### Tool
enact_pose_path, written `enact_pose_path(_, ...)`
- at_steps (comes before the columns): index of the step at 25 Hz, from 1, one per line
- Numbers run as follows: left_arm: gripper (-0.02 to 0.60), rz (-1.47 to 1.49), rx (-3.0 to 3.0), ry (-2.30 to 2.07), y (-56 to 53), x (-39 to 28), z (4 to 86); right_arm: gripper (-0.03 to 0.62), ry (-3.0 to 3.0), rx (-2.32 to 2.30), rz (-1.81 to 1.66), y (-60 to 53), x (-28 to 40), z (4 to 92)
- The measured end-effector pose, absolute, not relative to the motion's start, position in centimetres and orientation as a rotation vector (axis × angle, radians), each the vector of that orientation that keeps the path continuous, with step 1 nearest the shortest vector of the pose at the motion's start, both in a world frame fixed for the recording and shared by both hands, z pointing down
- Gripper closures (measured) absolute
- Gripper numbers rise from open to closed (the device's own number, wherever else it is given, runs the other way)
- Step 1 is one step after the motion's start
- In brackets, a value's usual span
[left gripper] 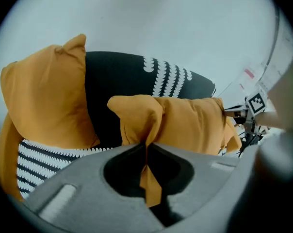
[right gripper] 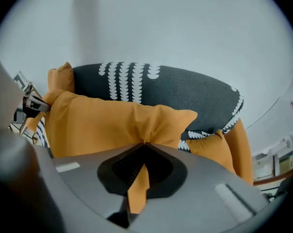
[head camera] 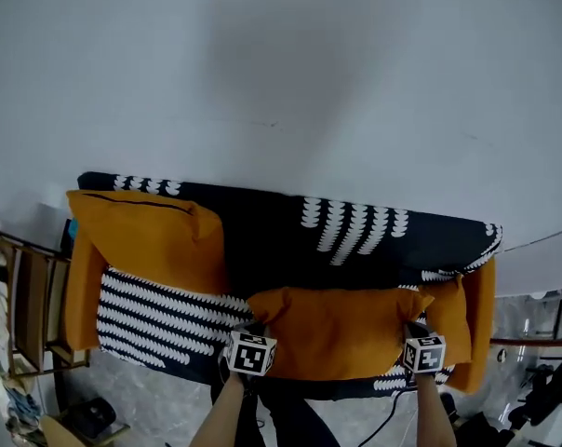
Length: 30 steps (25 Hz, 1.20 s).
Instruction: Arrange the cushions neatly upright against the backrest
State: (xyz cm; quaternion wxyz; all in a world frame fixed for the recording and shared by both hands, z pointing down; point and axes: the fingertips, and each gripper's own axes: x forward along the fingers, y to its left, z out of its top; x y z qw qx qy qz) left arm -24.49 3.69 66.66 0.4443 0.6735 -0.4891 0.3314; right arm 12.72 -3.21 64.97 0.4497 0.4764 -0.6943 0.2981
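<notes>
The head view looks steeply down from in front of the sofa (head camera: 262, 231), far enough off to take in its whole width and the wall (head camera: 309, 63) behind. Each gripper view sits low and close at the sofa's front edge, facing the backrest (left gripper: 117, 76) — both share the middle orange cushion (head camera: 332, 329), seen from opposite ends.

The soft orange fabric cushion (head camera: 332, 331) at lower centre was plain mustard-orange. So were the larger orange cushion (head camera: 146, 238) at left and the small orange cushion (head camera: 451, 317) at right. The black upholstered sofa (head camera: 262, 240) carried rows of white scalloped marks. The wall (head camera: 309, 63) above was pale grey-white.
</notes>
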Motion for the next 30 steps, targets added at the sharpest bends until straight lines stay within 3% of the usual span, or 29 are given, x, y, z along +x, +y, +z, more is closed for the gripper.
enact_pose_path(6,0.571,0.783,1.797,-1.271,2.3,-24.5,60.7,0.579,-1.786,1.279,0.746,-1.4,13.4,59.5)
enact_pose_path(16,0.569,0.762,1.901,-1.381,-5.1,-27.4,52.9,0.579,-1.97,1.36,0.637,-8.5,11.4,52.5)
enact_pose_path(30,0.569,0.862,1.936,-1.39,-9.8,-30.7,55.2,0.577,-2.101,1.294,0.551,-15.2,7.8,52.2)
